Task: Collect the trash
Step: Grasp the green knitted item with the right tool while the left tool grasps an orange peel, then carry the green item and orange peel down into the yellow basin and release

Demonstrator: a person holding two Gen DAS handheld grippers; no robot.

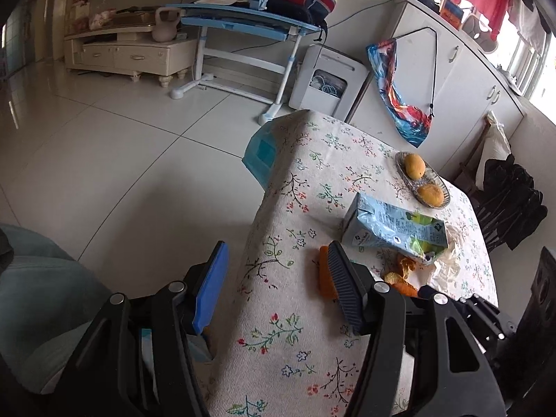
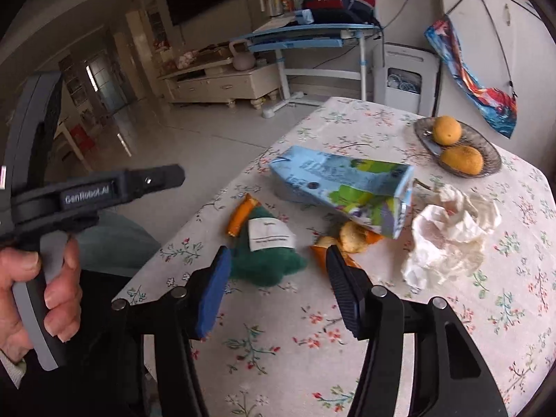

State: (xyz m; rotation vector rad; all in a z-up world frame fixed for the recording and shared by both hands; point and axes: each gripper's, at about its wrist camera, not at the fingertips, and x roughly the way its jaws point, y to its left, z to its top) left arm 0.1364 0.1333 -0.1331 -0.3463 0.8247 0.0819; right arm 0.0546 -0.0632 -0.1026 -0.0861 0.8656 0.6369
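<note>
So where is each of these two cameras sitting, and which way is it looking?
Left wrist: rides the left gripper, looking down along its jaws at the table's near edge and the floor; jaws open, empty.
Right wrist: rides the right gripper, looking down over the green scrap; its jaws are open, and the person's left hand shows.
Shared: milk carton, orange peel, fruit dish.

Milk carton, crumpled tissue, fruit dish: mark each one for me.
milk carton (image 2: 342,187): right wrist view, middle of its upward side panel.
crumpled tissue (image 2: 448,236): right wrist view, centre of the white wad.
fruit dish (image 2: 491,161): right wrist view, bare rim at the right end.
</note>
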